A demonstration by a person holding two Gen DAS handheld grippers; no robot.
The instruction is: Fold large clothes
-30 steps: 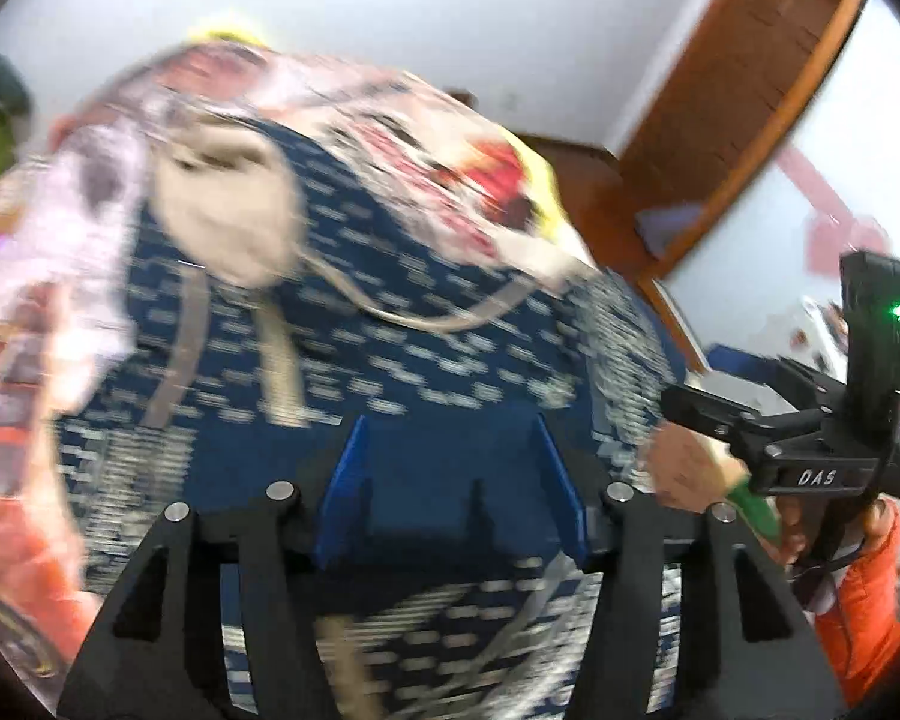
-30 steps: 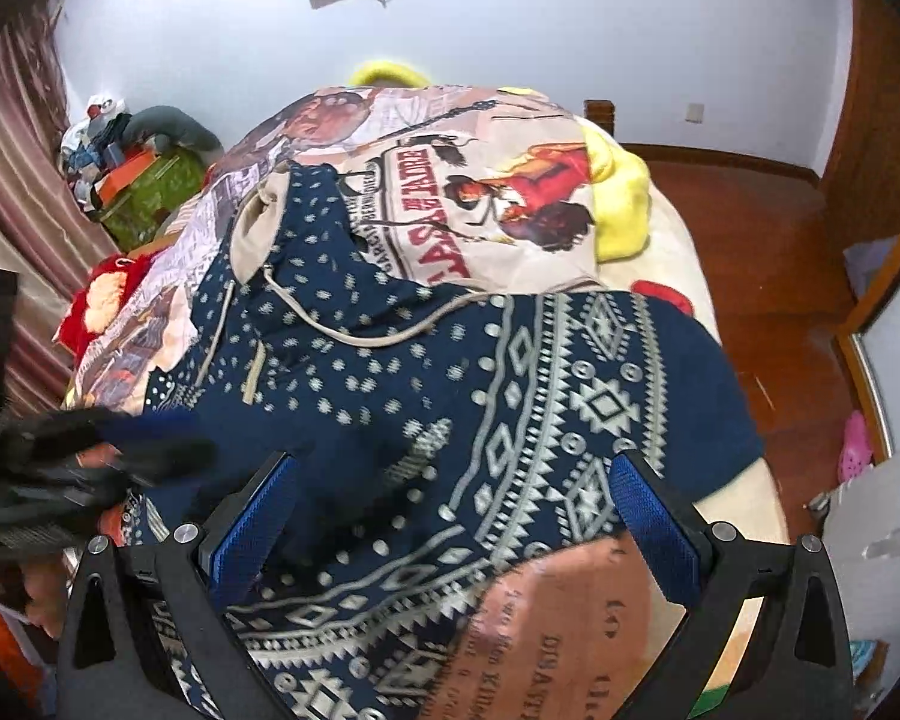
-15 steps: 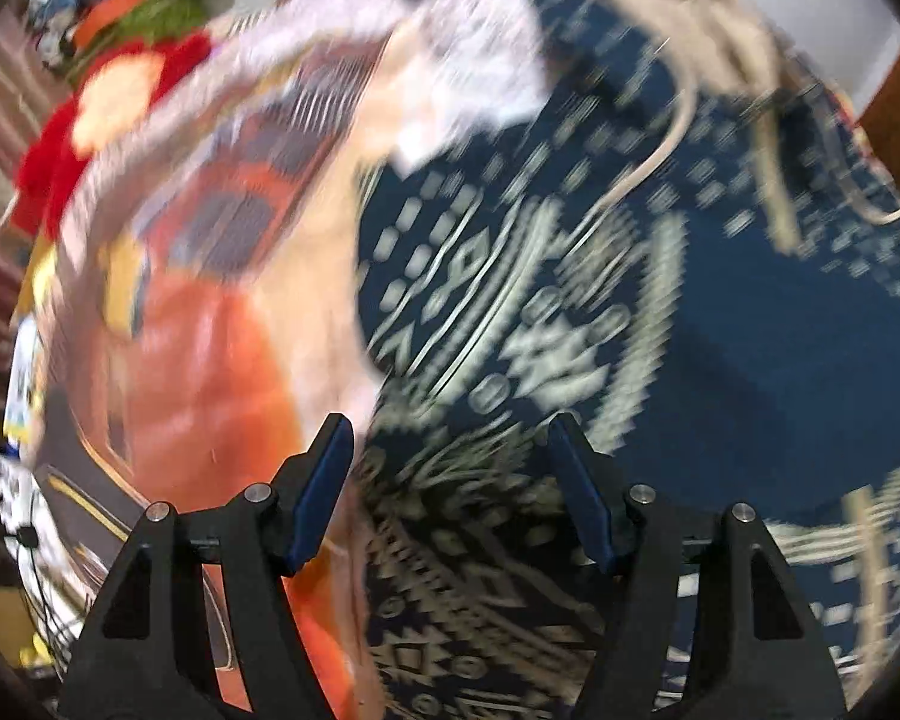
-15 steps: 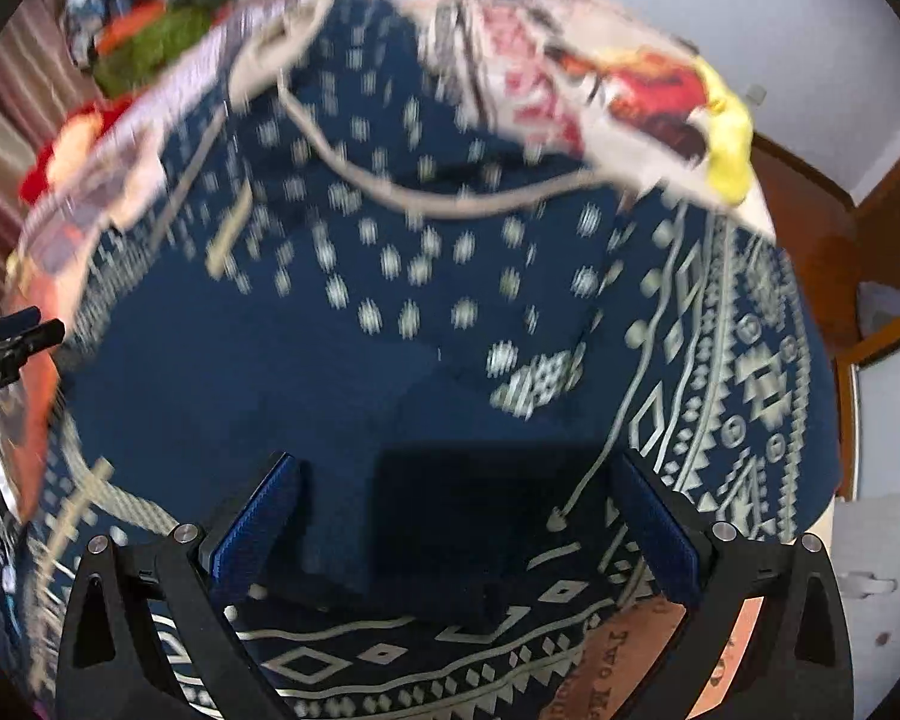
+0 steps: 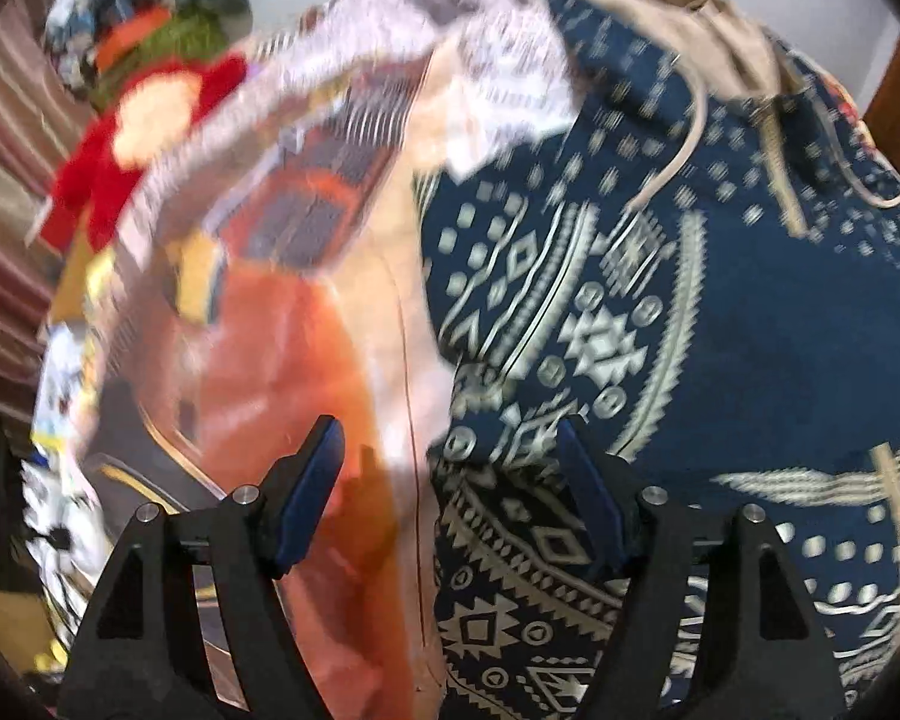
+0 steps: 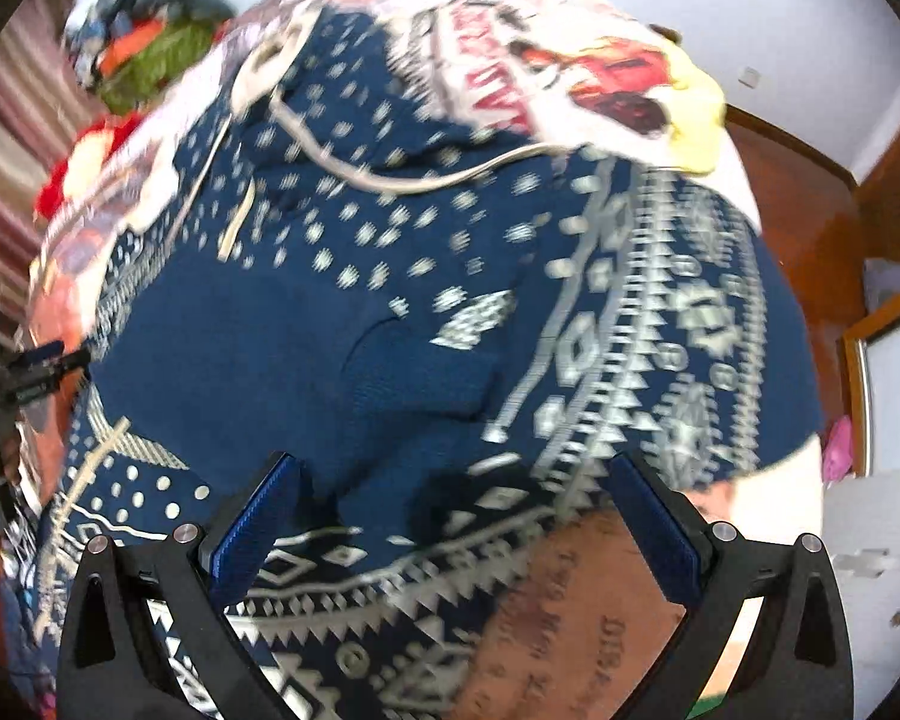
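A large navy hooded sweater (image 6: 450,312) with cream patterns and a cream drawstring lies spread on the printed bed cover (image 6: 594,630). A folded navy sleeve lies across its middle. In the left wrist view the sweater (image 5: 720,330) fills the right half. My left gripper (image 5: 450,498) is open and empty, straddling the sweater's left edge. My right gripper (image 6: 450,522) is open and empty just above the sweater's lower patterned part. The left gripper also shows at the left edge of the right wrist view (image 6: 36,363).
The bed cover (image 5: 282,360) shows orange and cream prints. A red plush toy (image 5: 132,138) and a green pile (image 6: 150,48) lie at the bed's far left by a striped curtain. Wooden floor (image 6: 798,180) and a white cabinet (image 6: 870,540) lie to the right.
The left gripper has swung from the sweater's middle to its left edge. The right gripper has dropped closer over the folded sleeve. Both stay open.
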